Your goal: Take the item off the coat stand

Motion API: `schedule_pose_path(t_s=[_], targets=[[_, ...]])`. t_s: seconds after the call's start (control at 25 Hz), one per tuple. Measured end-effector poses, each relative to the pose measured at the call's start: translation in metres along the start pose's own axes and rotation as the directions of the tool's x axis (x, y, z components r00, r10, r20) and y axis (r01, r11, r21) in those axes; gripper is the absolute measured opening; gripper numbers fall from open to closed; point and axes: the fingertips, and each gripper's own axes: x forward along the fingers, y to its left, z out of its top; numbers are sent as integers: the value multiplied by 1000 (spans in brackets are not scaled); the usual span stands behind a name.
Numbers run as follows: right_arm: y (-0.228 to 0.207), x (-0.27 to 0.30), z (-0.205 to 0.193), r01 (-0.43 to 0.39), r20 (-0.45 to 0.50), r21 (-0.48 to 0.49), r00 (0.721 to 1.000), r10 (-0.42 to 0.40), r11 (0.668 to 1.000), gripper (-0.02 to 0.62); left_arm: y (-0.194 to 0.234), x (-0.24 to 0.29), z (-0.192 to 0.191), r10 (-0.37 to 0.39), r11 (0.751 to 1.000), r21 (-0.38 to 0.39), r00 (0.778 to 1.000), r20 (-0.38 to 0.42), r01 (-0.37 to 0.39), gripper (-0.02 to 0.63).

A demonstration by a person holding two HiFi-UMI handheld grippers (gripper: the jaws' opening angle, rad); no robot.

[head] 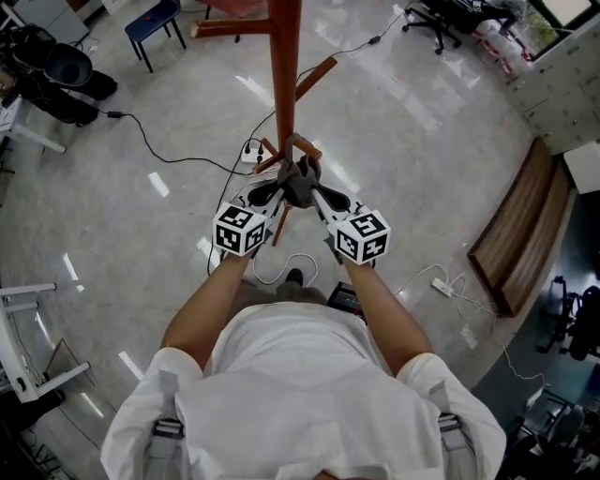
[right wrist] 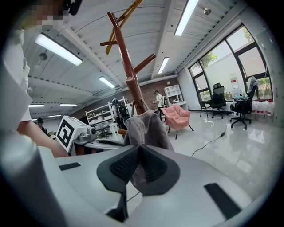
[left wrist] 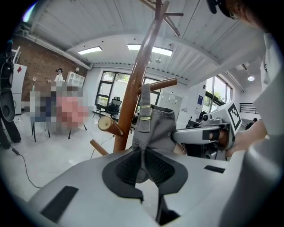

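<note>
A grey fabric item [head: 300,183] with a strap hangs on a peg of the brown wooden coat stand [head: 284,75]. My left gripper [head: 277,199] grips it from the left and my right gripper [head: 317,199] from the right, both close to the pole. In the left gripper view the grey cloth [left wrist: 155,126] is pinched between the dark pads of the left gripper [left wrist: 143,155], with the stand's pole [left wrist: 135,88] just behind. In the right gripper view the cloth [right wrist: 144,128] is pinched the same way by the right gripper [right wrist: 141,157], below the pole [right wrist: 126,66].
Cables and a white power strip [head: 251,155] lie on the glossy floor by the stand's base. A blue chair [head: 155,23] stands at the back left, a wooden bench [head: 520,230] at the right, a pink armchair [right wrist: 177,117] farther off.
</note>
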Motion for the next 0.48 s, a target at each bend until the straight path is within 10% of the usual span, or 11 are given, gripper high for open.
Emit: schedule_pose_path(t_s=[0.48], targets=[[7,-27,27,39,84,12,996,-39,999,29,-27,-17,28,-64,998,9,997,51,64,35]])
